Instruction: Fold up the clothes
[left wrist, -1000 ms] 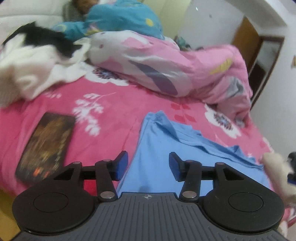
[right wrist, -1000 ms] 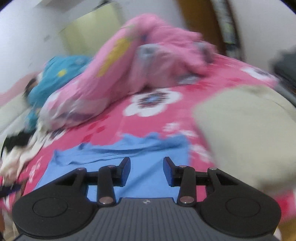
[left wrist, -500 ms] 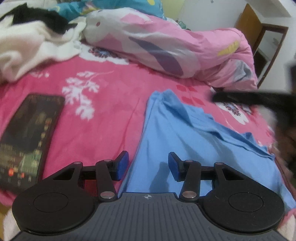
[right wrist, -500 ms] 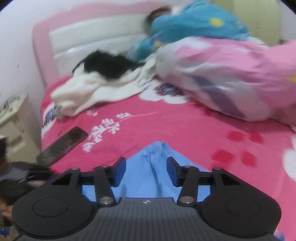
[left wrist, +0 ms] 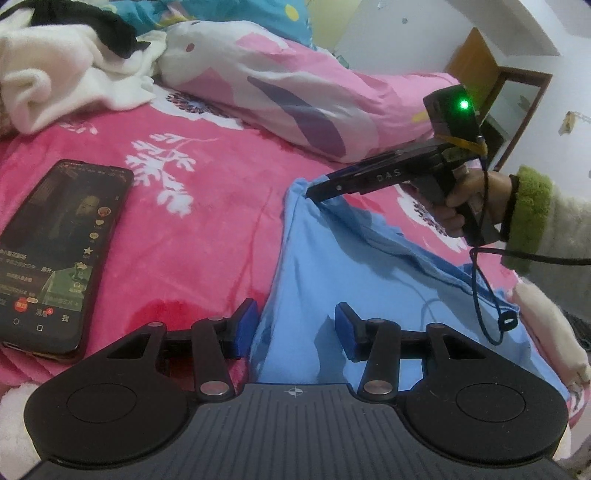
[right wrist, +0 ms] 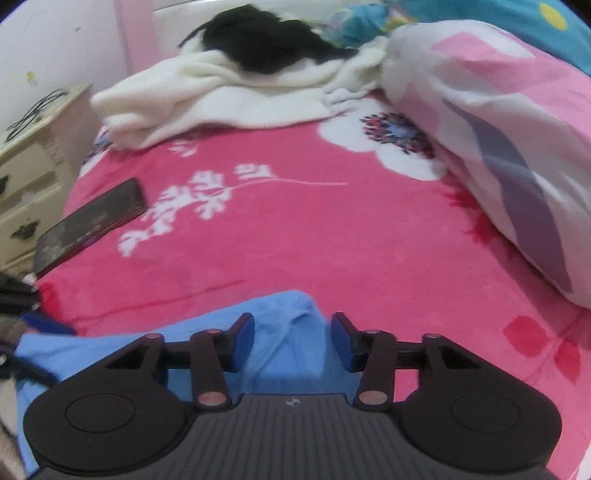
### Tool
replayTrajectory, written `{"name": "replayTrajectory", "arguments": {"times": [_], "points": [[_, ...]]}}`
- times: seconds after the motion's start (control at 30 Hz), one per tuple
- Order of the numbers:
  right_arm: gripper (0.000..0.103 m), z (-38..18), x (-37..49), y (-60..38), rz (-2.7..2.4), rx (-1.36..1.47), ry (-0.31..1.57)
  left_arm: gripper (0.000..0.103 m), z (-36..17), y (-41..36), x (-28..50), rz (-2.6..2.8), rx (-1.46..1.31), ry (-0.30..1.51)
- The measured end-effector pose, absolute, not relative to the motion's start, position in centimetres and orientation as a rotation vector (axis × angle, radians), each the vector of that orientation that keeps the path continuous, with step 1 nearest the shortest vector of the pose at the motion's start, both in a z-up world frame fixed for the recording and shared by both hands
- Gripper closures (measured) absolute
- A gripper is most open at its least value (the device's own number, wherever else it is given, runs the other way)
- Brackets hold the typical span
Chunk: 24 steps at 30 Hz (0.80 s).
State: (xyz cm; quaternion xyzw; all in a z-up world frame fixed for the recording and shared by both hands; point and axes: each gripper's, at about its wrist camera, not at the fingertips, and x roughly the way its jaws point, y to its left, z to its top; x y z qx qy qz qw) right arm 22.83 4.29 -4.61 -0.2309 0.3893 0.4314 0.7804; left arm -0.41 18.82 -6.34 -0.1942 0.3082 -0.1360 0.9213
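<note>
Now we hold both grippers' fingers wide apart, gripping nothing: left gripper (left wrist: 293, 328) over the blue shirt's (left wrist: 369, 280) edge, right gripper (right wrist: 291, 338) at its far corner.

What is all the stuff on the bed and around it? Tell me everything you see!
shirt: one, light blue, spread on the bed's near edge
bedspread: one, hot pink with white flowers, covering the bed
phone: one, dark, screen lit, on the bed left of the shirt
white blanket: one, rumpled at the far end, something black on top
quilt: one, pink and white, bunched across the far side
teal cloth: one, with yellow spots, behind the quilt
dresser: one, cream, beside the bed
left gripper: open, over the shirt's near edge
right gripper: open, at the shirt's far corner
hand: one, green cuff, holding the right gripper
</note>
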Motion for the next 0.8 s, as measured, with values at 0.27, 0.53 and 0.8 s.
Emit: {"name": "replayTrajectory", "arguments": {"times": [0.27, 0.53, 0.8], "points": [[0.098, -3.5, 19.7, 4.9, 0.925, -0.658, 0.735, 0.058, -6.3, 18.5, -0.7, -0.275, -0.368, 0.618], [0.102, -1.7, 19.0, 5.1, 0.860, -0.679, 0.588, 0.065, -6.3, 18.5, -0.9, -0.251, -0.353, 0.617], [0.102, -3.3, 20.1, 6.2, 0.858, -0.697, 0.597, 0.070, -6.6, 18.9, -0.9, -0.240, -0.363, 0.629]]}}
